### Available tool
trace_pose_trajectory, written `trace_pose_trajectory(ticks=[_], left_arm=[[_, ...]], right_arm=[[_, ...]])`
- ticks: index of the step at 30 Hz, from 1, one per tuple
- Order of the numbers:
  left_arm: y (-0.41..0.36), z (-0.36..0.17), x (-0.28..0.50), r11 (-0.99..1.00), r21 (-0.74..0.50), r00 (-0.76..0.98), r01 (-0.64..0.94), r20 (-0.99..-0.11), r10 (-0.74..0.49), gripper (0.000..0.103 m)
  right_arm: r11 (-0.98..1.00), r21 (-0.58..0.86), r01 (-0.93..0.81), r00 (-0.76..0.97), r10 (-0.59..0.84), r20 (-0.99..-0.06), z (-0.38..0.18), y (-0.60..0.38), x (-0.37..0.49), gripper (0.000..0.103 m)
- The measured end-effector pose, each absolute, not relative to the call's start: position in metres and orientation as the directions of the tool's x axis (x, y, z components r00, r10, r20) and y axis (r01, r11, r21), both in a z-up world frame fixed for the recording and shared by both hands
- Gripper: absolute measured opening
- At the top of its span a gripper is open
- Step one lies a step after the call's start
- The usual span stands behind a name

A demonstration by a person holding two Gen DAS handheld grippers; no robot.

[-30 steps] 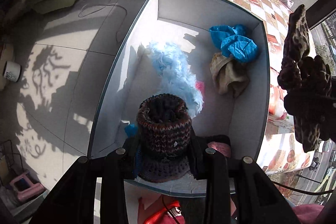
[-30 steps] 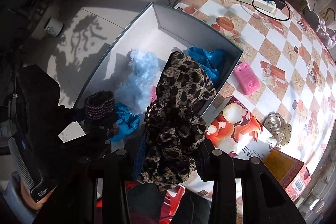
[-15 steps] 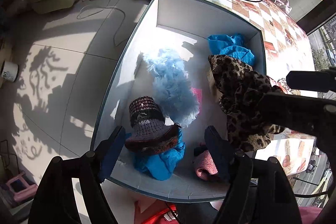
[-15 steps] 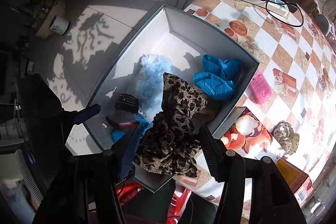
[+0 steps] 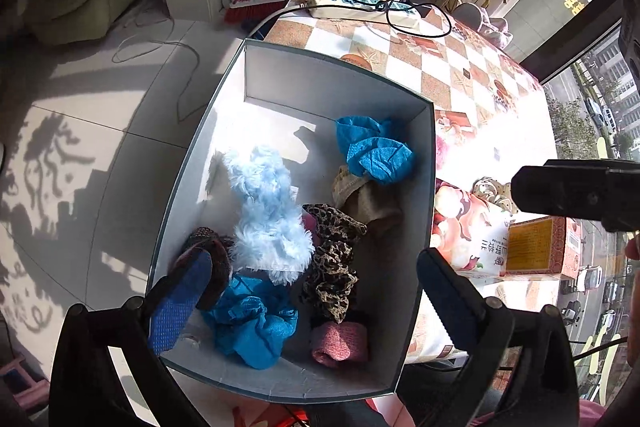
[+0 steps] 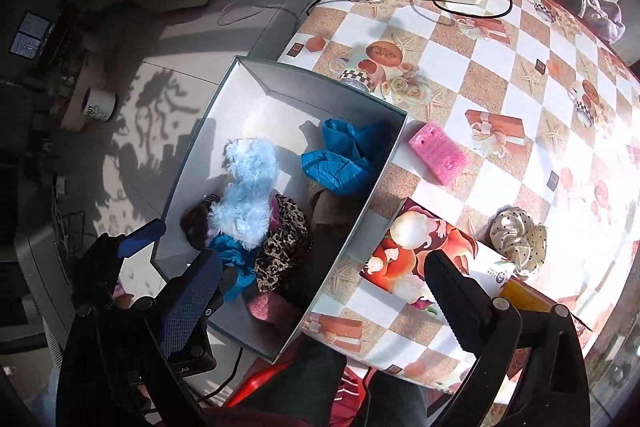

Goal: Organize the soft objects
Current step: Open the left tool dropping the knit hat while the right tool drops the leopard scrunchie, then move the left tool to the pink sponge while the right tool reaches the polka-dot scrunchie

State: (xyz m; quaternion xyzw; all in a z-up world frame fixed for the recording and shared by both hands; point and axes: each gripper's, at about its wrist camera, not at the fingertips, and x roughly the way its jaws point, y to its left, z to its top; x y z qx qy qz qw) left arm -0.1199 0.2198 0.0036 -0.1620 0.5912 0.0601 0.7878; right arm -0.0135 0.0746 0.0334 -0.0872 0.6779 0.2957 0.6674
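Leopard-print scrunchie [image 5: 334,259] and knitted hat [image 5: 208,255] now lie dropped in the grey box [image 5: 332,83] (seven o'clock corner), both grippers' jaws opening, empty.

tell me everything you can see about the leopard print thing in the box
The leopard print cloth is a soft, ruffled fabric in tan with dark spots, lying crumpled in a long bunch on the floor of the grey box. It is free of both grippers. It lies against the fluffy light blue item on one side, with a rolled pink knit piece at its near end and a beige cloth at its far end.
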Motion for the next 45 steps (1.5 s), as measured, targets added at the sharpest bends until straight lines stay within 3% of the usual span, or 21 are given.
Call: trace_pose_trajectory(ticks=[9, 16, 30, 38, 45], left_arm=[[0.157, 0.026, -0.056, 0.989, -0.128, 0.28, -0.068, -0.954, -0.105, 0.103], [0.102, 0.021, -0.008, 0.995, -0.05, 0.233, 0.085, -0.97, -0.069, 0.103], [0.047, -0.041, 0.072, 0.963, 0.095, 0.066, 0.252, -0.995, 0.081, 0.103], [0.024, -0.107, 0.111, 0.918, 0.13, -0.054, 0.374, -0.985, 0.162, 0.103], [0.021, -0.146, 0.131, 0.92, 0.116, -0.172, 0.374, -0.966, 0.192, 0.103]], right_arm=[[0.924, 0.23, -0.305, -0.079, 0.216, -0.973, 0.042, -0.05, 0.058, 0.102], [0.973, 0.2, -0.115, -0.185, 0.177, -0.967, -0.012, -0.133, 0.101, 0.102], [0.896, 0.215, -0.387, -0.508, -0.013, -0.862, -0.164, -0.078, 0.135, 0.102], [0.854, 0.097, -0.511, -0.465, -0.18, -0.867, -0.194, -0.092, 0.131, 0.102], [0.91, 0.097, -0.403, -0.425, -0.092, -0.9, -0.192, -0.14, 0.135, 0.102]])
